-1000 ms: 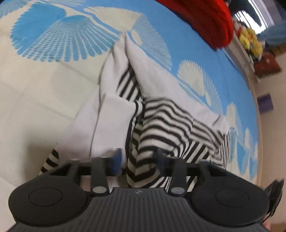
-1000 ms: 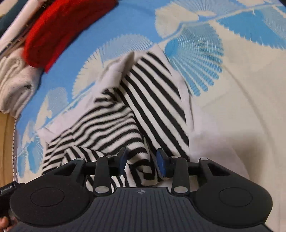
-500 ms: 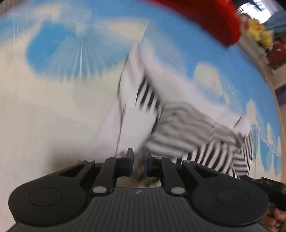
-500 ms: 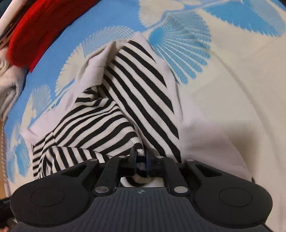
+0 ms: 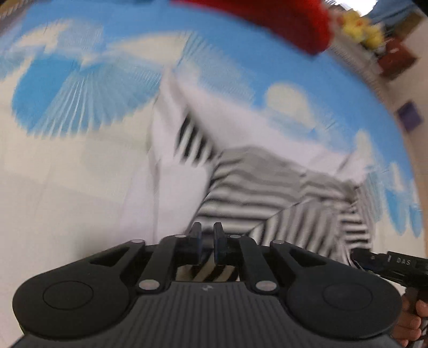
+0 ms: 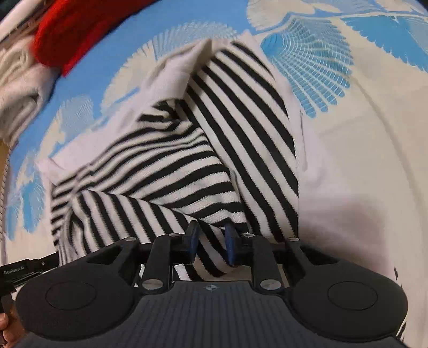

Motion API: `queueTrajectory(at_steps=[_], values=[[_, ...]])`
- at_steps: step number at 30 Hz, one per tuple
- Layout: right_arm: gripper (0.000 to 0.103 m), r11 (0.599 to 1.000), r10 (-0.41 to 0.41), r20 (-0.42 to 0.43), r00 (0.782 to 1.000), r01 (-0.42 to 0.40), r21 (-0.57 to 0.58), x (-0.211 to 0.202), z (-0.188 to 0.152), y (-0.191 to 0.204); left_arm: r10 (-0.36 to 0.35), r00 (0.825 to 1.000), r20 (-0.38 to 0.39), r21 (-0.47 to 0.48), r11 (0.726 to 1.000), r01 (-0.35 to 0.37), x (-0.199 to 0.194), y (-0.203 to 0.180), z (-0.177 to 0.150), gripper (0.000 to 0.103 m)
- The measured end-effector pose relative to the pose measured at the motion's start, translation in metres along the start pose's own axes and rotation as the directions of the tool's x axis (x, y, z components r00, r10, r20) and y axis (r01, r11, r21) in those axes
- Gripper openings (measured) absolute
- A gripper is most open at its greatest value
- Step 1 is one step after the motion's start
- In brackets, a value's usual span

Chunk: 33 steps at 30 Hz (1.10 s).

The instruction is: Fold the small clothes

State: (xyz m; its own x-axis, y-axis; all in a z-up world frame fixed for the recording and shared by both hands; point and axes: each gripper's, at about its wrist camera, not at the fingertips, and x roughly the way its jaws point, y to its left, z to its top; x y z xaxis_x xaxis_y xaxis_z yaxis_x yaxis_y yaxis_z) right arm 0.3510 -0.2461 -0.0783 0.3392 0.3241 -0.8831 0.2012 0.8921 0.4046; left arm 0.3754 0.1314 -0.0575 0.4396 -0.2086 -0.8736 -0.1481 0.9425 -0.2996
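A black-and-white striped garment with white lining (image 5: 267,187) (image 6: 187,160) lies crumpled on a blue and cream patterned sheet (image 5: 67,187) (image 6: 374,133). My left gripper (image 5: 207,233) is shut on a fold of the striped cloth at the garment's near edge; that view is blurred by motion. My right gripper (image 6: 211,233) sits over another near fold. Its jaws are opening, and a striped fold lies loosely between them. Each gripper shows in the other's view: the right one (image 5: 396,265) at the right edge, the left one (image 6: 21,270) at the lower left.
A red knitted garment (image 5: 281,21) (image 6: 80,32) lies at the far edge of the sheet. A pale grey knit (image 6: 18,88) is beside it. Yellow soft toys (image 5: 361,26) and a dark red box sit beyond the bed. A hand (image 5: 412,316) holds the right gripper.
The left jaws went from wide apart to shut on the striped cloth, and that view rolled. The right jaws shut on a fold half a second ago and have parted again.
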Motion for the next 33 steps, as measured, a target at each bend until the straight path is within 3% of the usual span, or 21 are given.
queueTrajectory(at_steps=[1,3,6,8,11,12,14,16,19,21,24,25,31,33], values=[[0.025,1.000,0.030,0.026,0.999,-0.029,-0.010,-0.007,0.002,0.001,-0.024,1.000,0.020,0.010,1.000,0.024,-0.004,-0.002,0.000,0.011],[0.026,0.998,0.060,0.080,0.995,-0.057,-0.040,-0.018,0.004,0.003,-0.033,0.999,-0.016,-0.016,0.999,0.033,0.000,-0.002,-0.004,0.012],[0.026,0.999,-0.001,0.052,0.999,0.004,-0.052,-0.014,0.007,-0.004,0.073,0.989,-0.125,-0.025,0.997,-0.077,0.018,0.011,-0.018,0.012],[0.019,0.998,-0.053,-0.003,0.999,0.053,-0.031,-0.004,0.001,-0.015,0.088,0.993,-0.085,-0.037,0.995,-0.091,0.000,0.011,-0.019,0.019],[0.019,0.999,-0.052,0.085,0.995,0.051,0.016,-0.038,0.000,-0.014,0.084,0.993,0.088,0.044,0.995,-0.088,-0.060,-0.009,-0.017,0.019],[0.019,0.999,-0.049,0.164,0.985,0.051,-0.005,-0.061,-0.003,-0.009,0.084,0.987,0.135,0.074,0.993,-0.095,-0.080,-0.015,-0.018,0.019],[0.021,0.995,-0.040,0.322,0.946,0.065,-0.069,-0.113,-0.013,0.000,0.070,0.974,0.214,0.113,0.989,-0.096,-0.122,-0.024,-0.024,0.019],[0.023,0.994,-0.018,0.418,0.908,0.059,-0.087,-0.156,-0.022,0.003,0.049,0.959,0.281,0.134,0.987,-0.090,-0.163,-0.028,-0.037,0.019],[0.026,0.993,0.061,0.510,0.858,-0.001,-0.117,-0.215,-0.049,-0.003,-0.007,0.938,0.348,0.160,0.986,-0.052,-0.214,-0.030,-0.074,0.023],[0.036,0.988,0.091,0.558,0.825,-0.006,-0.152,-0.246,-0.078,-0.009,-0.042,0.927,0.373,0.167,0.986,-0.023,-0.236,-0.026,-0.107,0.025],[0.045,0.984,0.103,0.597,0.795,0.006,-0.178,-0.270,-0.120,-0.026,-0.047,0.923,0.383,0.179,0.984,-0.024,-0.261,-0.016,-0.156,0.025],[0.045,0.984,0.104,0.594,0.797,0.005,-0.179,-0.270,-0.133,-0.032,-0.038,0.925,0.378,0.170,0.985,-0.029,-0.263,-0.010,-0.172,0.025],[0.045,0.997,0.028,0.506,0.862,0.015,-0.081,-0.239,-0.192,-0.074,0.004,0.968,0.251,0.027,1.000,-0.011,-0.229,0.028,-0.234,0.026],[0.045,0.998,-0.011,0.465,0.885,0.038,-0.049,-0.222,-0.205,-0.083,0.033,0.977,0.212,0.016,0.999,-0.037,-0.209,0.036,-0.242,0.036]])
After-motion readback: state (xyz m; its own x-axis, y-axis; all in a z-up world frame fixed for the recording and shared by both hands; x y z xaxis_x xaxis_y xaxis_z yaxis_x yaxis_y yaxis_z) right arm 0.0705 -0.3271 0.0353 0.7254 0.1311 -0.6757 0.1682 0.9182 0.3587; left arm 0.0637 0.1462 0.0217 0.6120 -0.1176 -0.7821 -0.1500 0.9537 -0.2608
